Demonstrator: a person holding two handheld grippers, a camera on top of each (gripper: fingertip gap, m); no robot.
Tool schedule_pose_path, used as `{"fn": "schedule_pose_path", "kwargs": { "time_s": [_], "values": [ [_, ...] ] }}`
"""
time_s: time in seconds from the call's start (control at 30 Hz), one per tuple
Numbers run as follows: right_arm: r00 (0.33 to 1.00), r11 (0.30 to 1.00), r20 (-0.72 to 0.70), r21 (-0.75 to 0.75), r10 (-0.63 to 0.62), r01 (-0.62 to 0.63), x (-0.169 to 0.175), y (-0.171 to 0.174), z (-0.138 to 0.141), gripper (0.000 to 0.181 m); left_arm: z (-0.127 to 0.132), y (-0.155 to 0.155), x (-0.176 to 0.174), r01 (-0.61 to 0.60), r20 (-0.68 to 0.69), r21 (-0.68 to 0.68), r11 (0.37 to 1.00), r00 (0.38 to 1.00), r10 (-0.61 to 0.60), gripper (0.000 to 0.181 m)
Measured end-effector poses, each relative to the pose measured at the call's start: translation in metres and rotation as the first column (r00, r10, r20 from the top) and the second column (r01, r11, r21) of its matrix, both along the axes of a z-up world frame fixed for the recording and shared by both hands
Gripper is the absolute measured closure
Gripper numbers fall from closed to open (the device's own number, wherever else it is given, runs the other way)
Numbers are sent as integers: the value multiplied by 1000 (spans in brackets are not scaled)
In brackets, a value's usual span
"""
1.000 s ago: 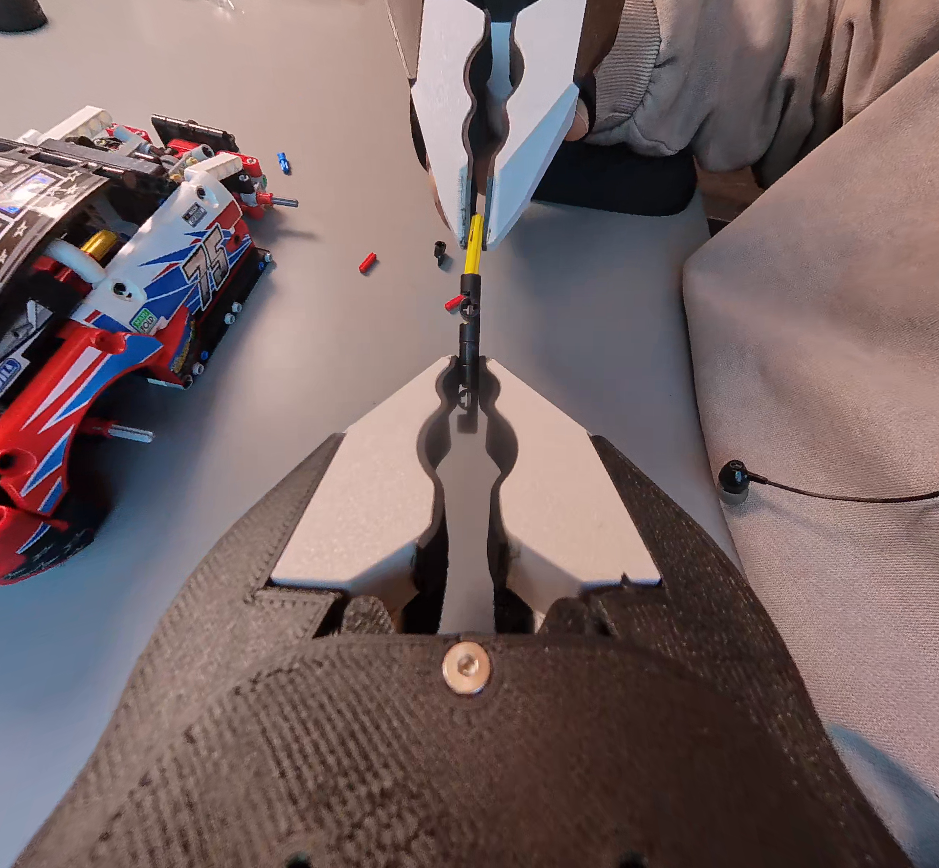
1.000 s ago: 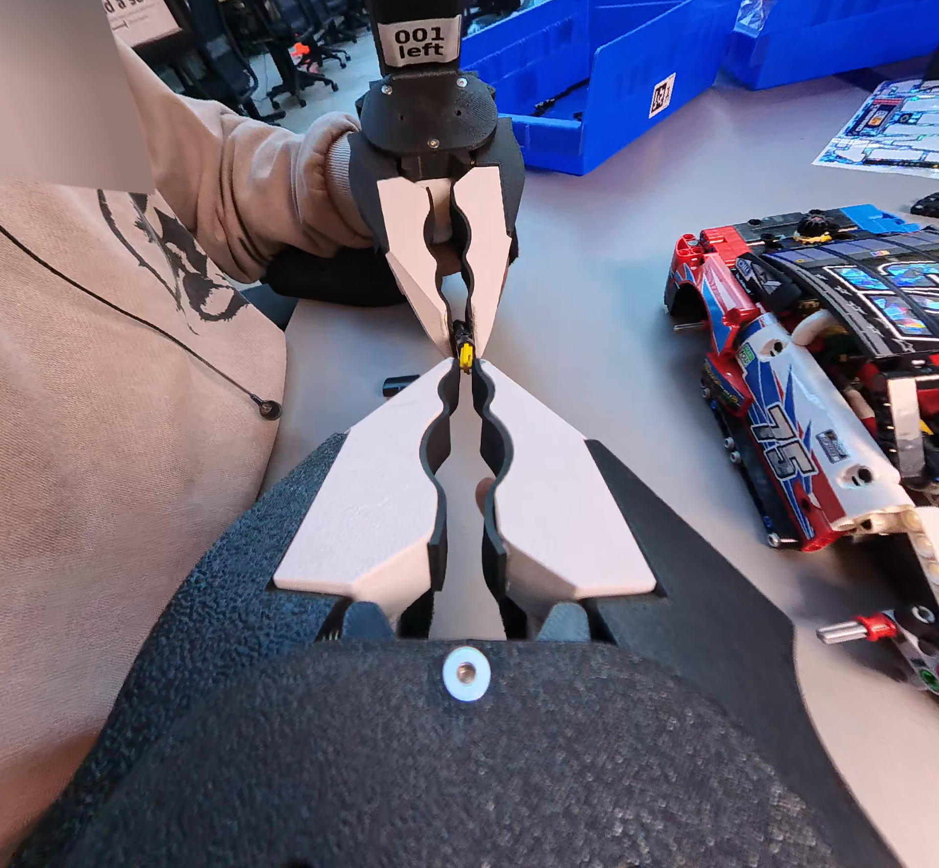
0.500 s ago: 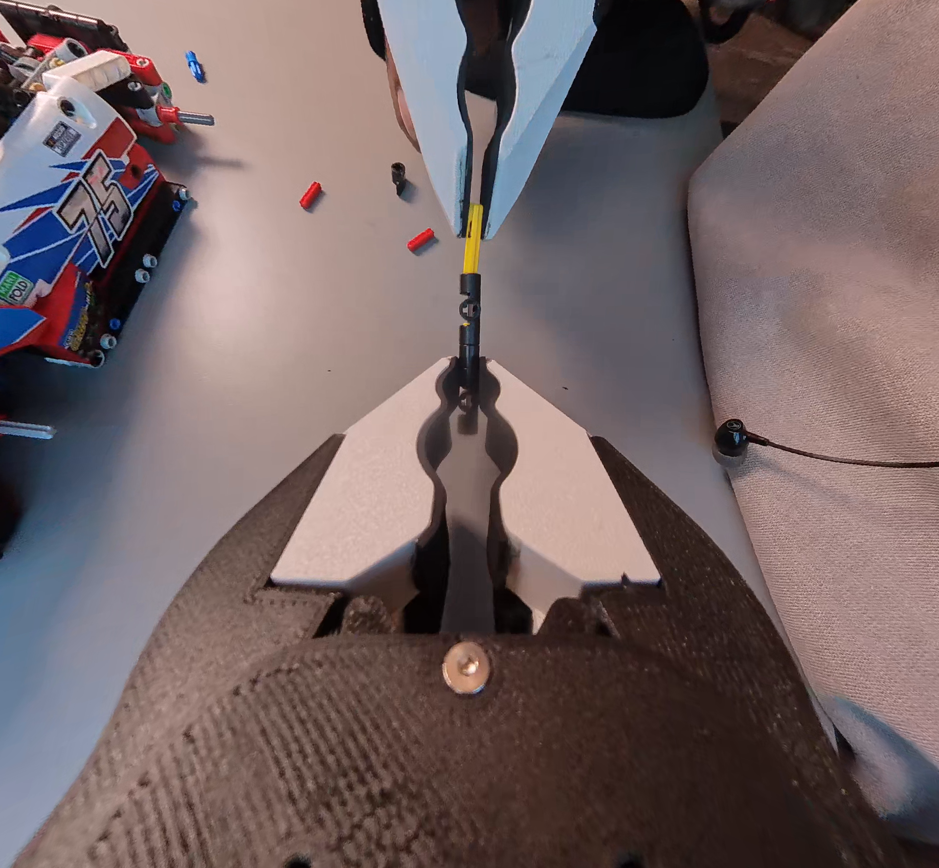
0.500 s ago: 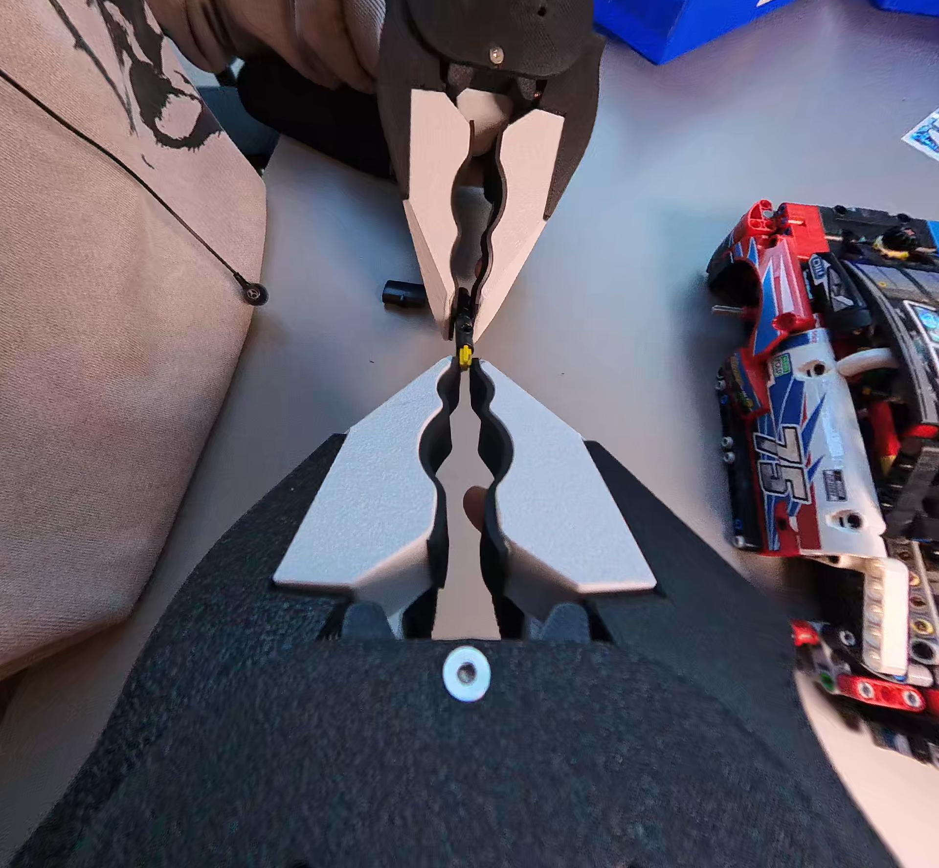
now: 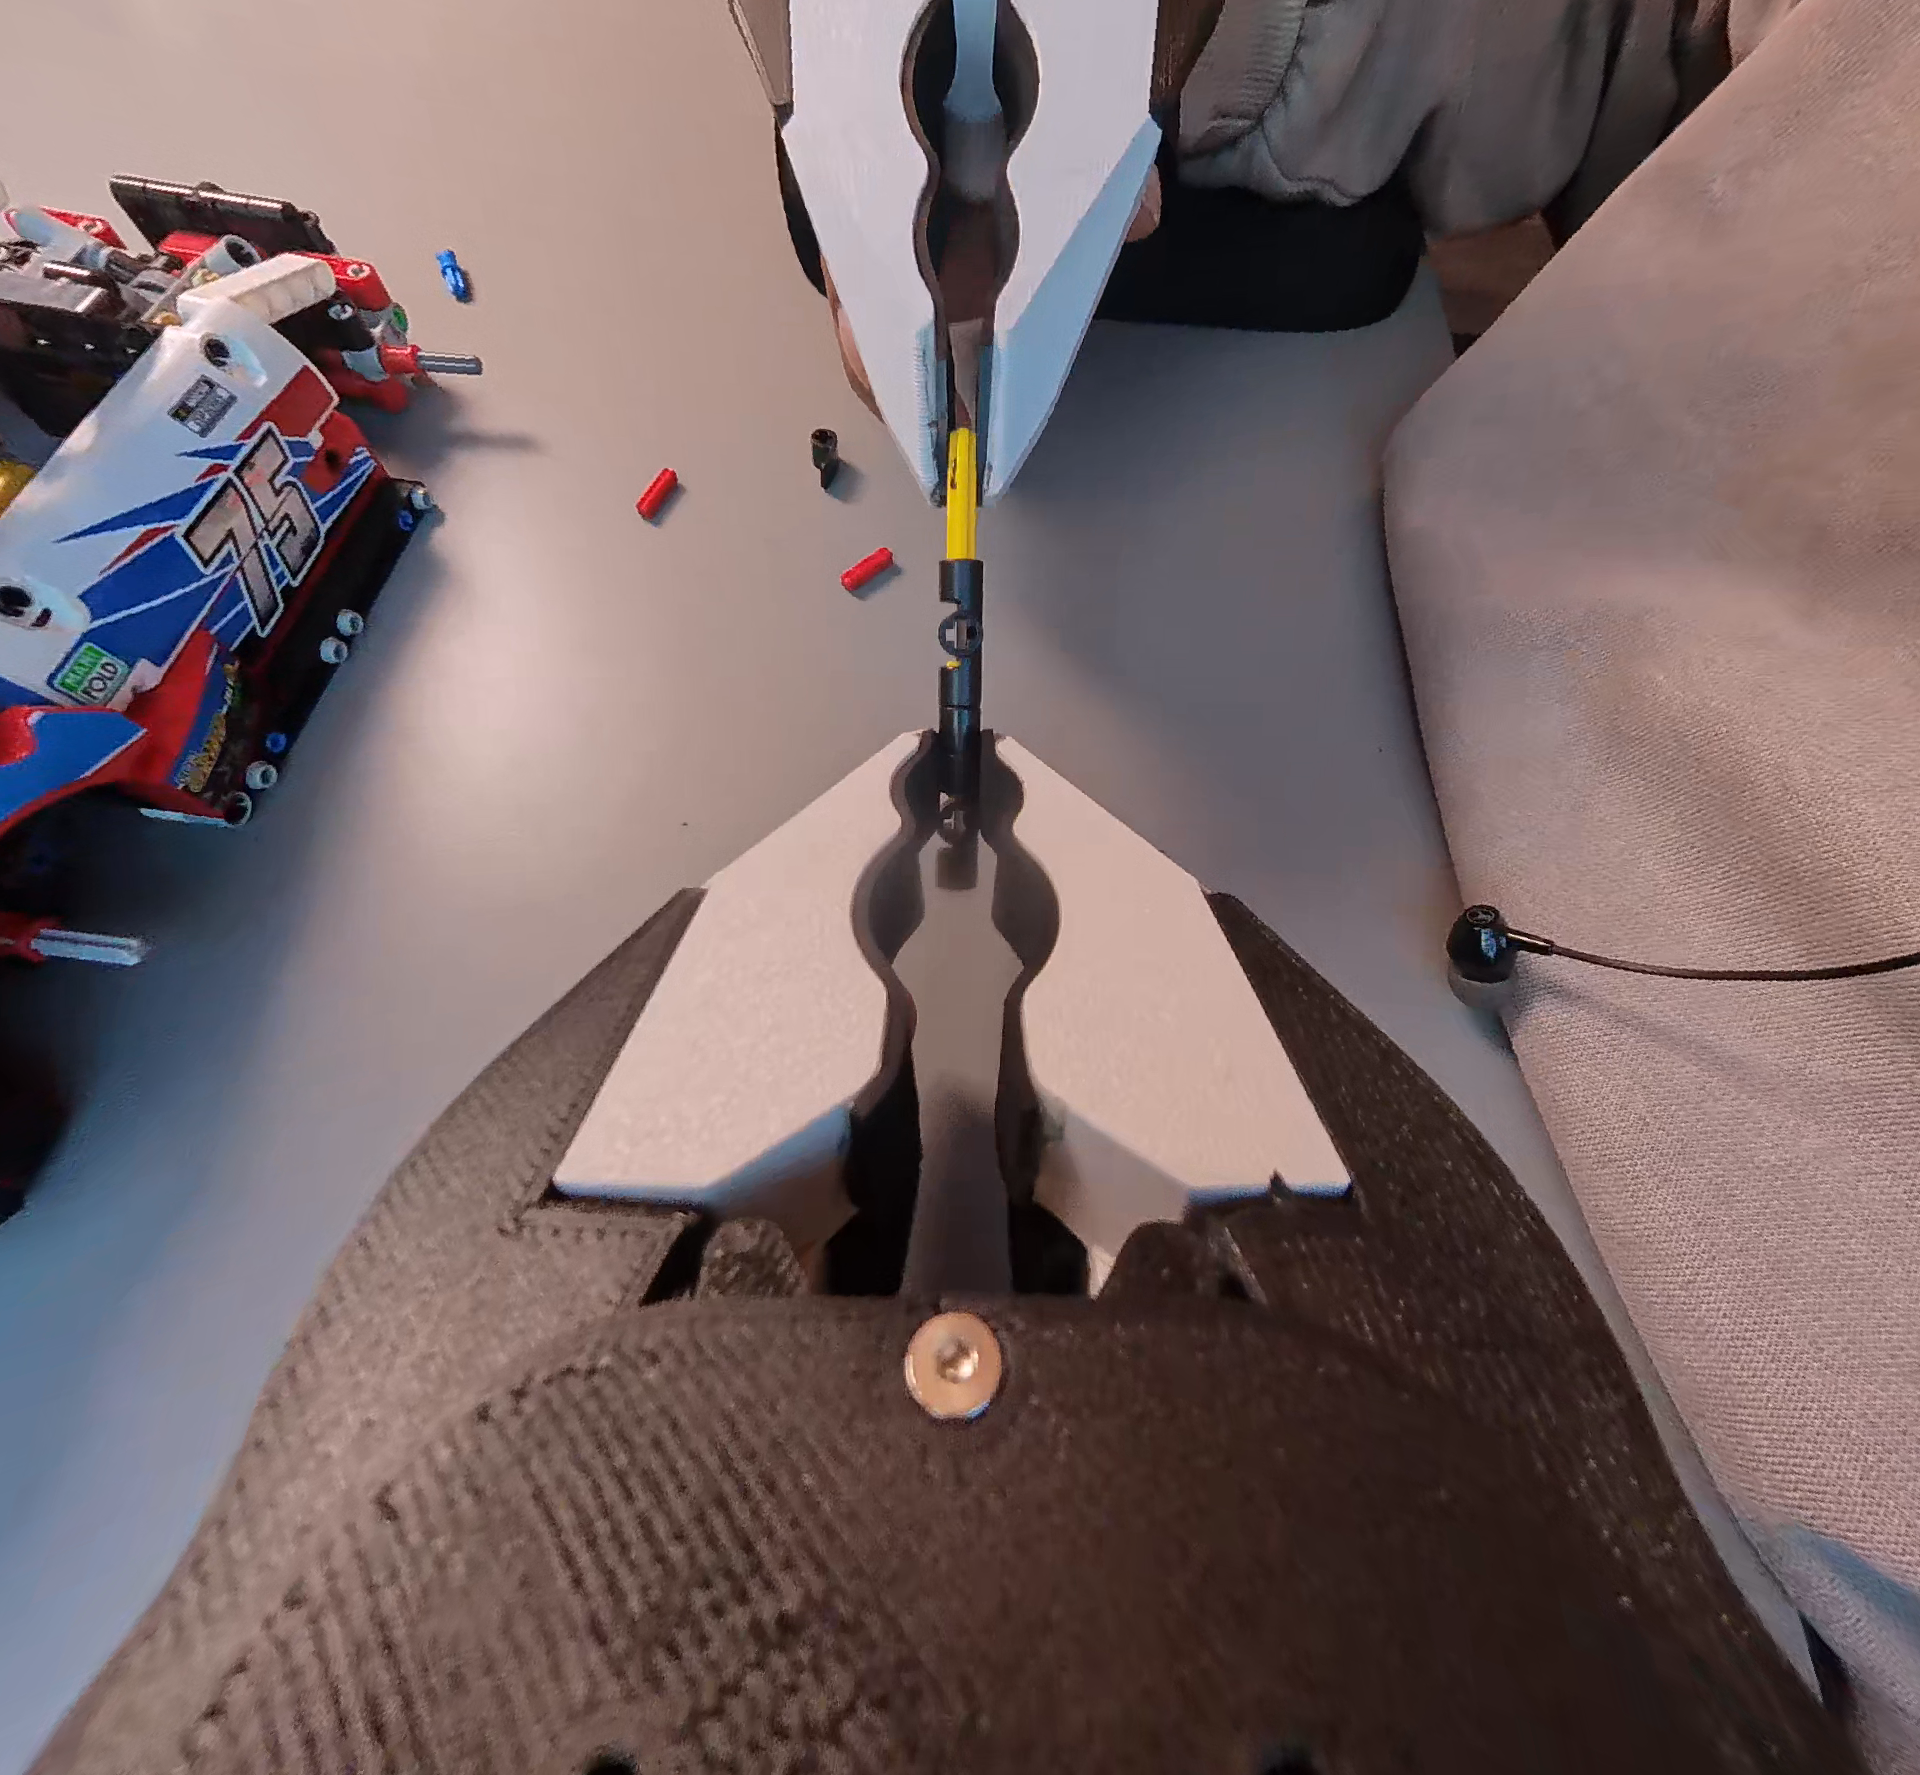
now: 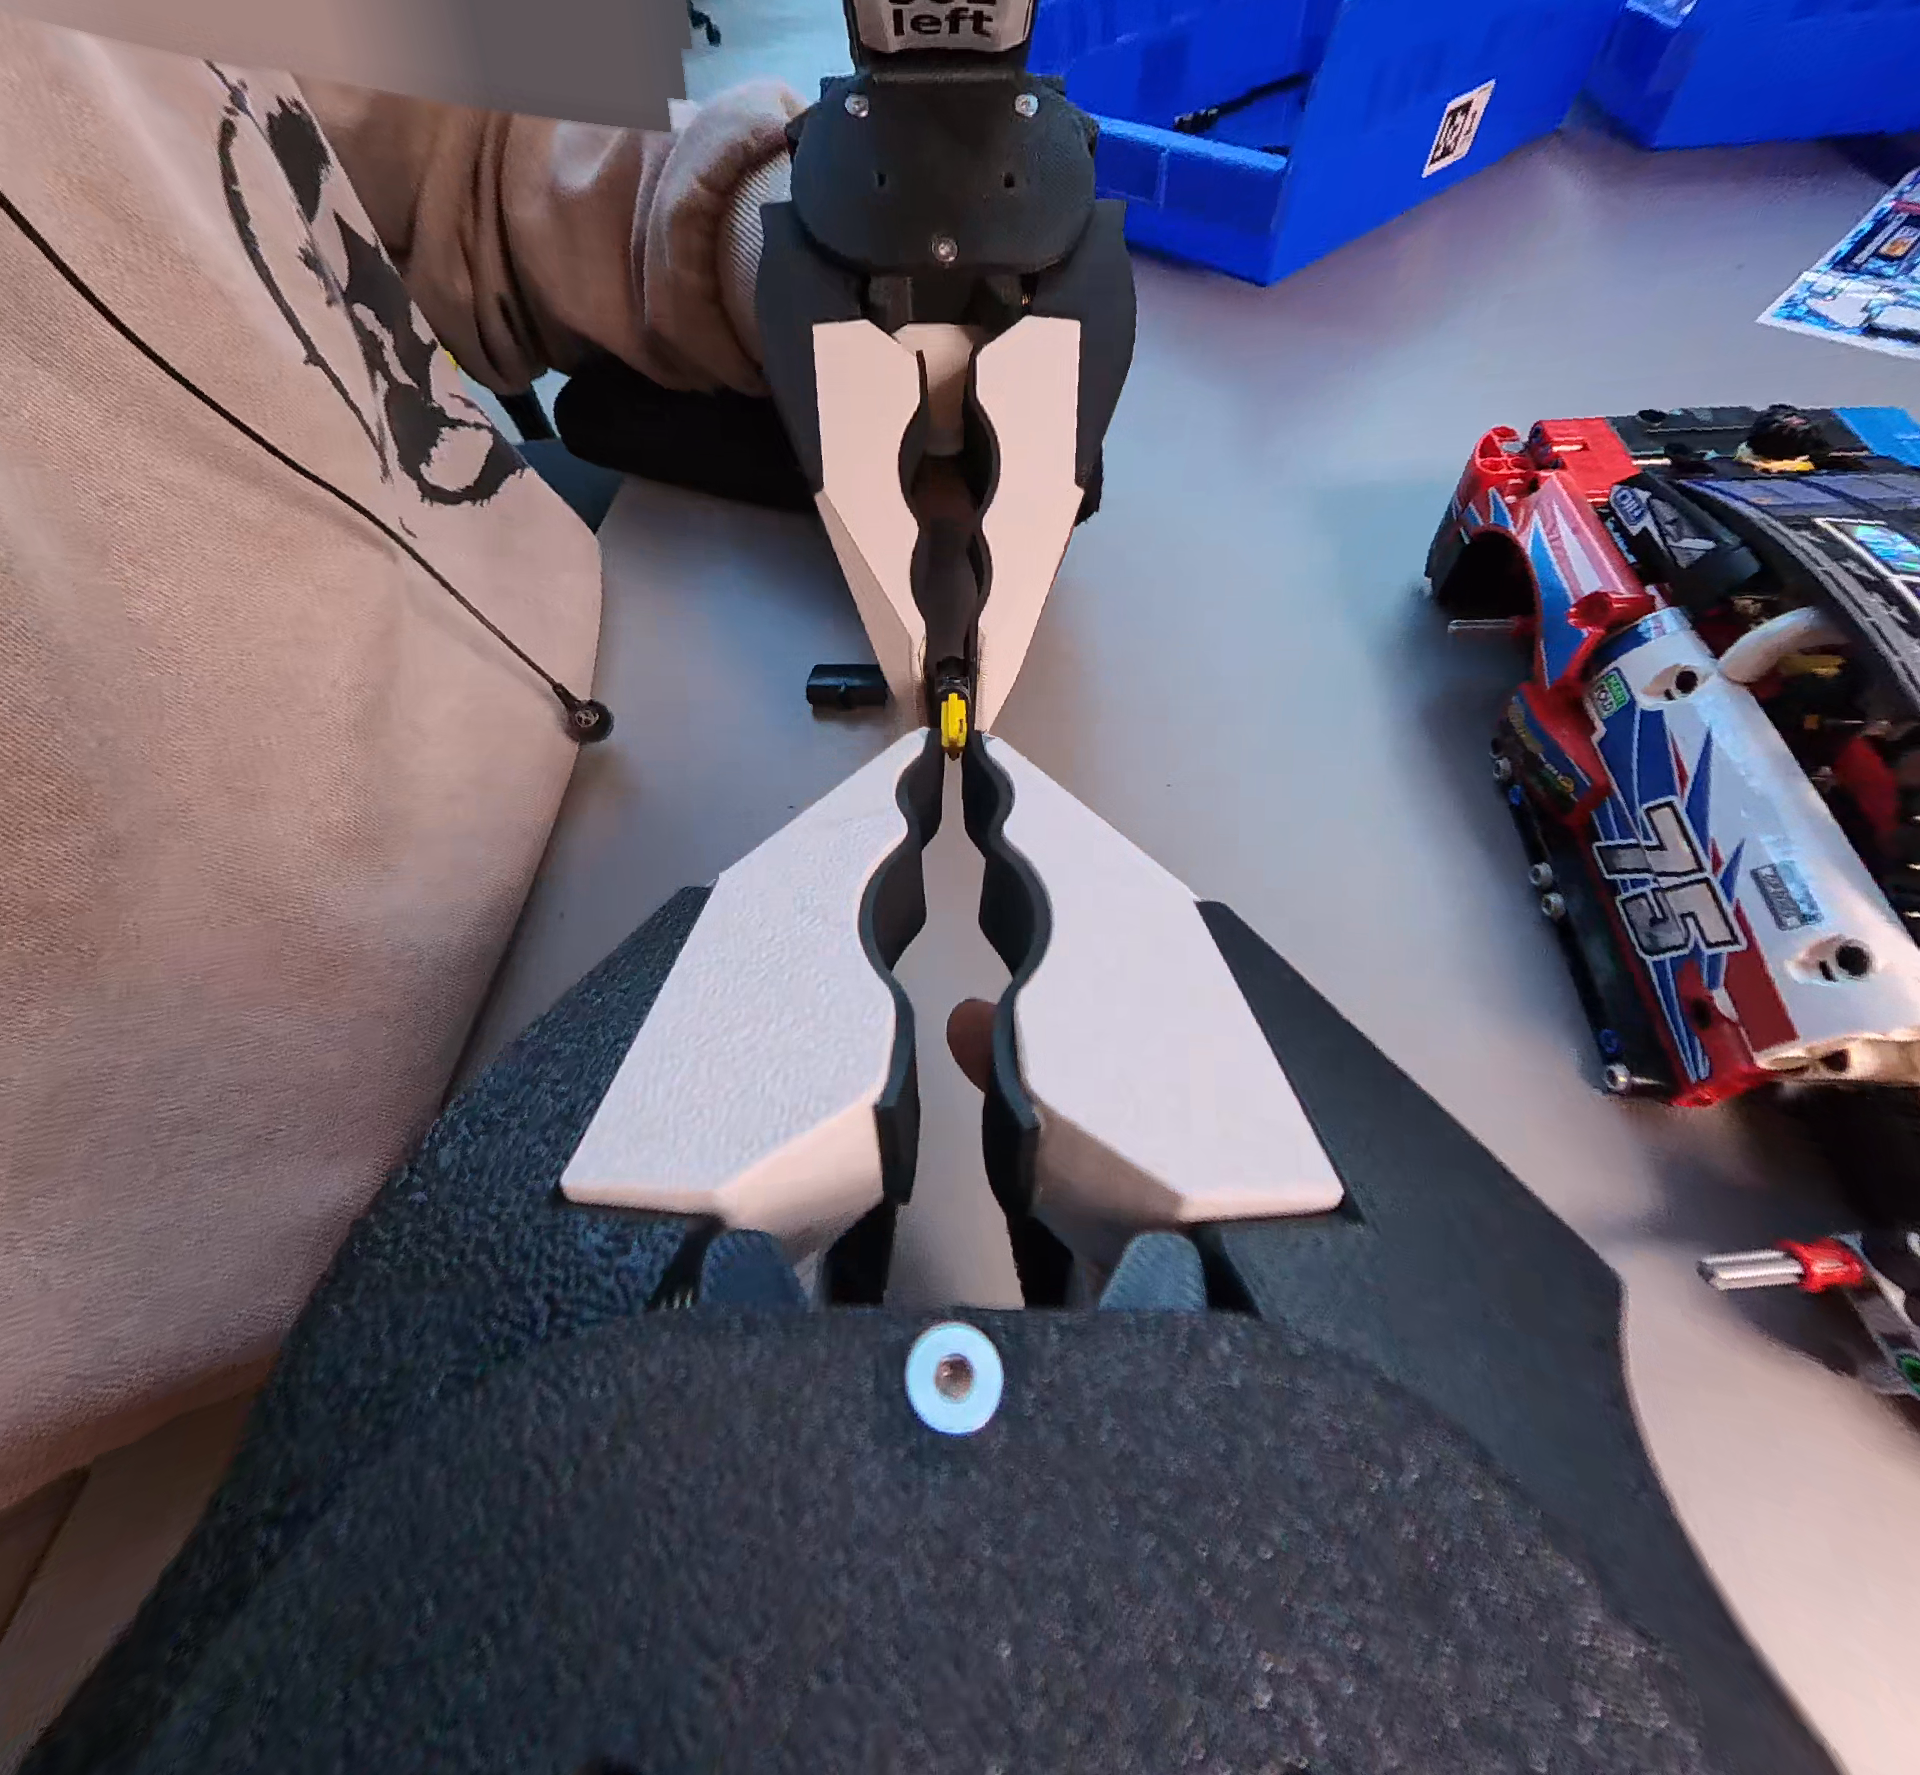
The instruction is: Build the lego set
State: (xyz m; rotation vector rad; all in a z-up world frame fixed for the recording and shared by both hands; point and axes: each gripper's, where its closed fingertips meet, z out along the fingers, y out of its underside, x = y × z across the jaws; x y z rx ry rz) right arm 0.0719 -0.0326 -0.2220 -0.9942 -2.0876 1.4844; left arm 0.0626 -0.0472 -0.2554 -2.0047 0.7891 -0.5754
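Left gripper jaws clamp black slotted plastic connector; right gripper jaws pinch thin yellow plastic axle. Off-axis push could pop axle free onto grey desk.

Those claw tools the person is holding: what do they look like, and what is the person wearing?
Each claw, left and right, has two pale wedge-shaped fingers with wavy black inner edges, set in a textured black housing with a silver screw. One handle carries a white label. The person wears a beige sweatshirt with a black print.
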Motion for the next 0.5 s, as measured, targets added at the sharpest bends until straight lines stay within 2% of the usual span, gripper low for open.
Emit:
{"fn": "schedule_pose_path", "kwargs": {
  "time_s": [0.2, 0.4, 0.5],
  "values": [
    [997, 969, 80, 243, 24, -43, 6, 2, -12, 180, -13, 2, 2, 10, -153, -43, 999, 988, -17, 177],
    [991, 934, 130, 353, 2, -48, 7, 3, -23, 180, -21, 2, 1, -1, -215, -85, 996, 976, -18, 177],
    [992, 944, 126, 327, 2, -44, 7, -1, -25, 180, -21, 0, 4, 4, -224, -88, 996, 974, -24, 177]
  ]
}}
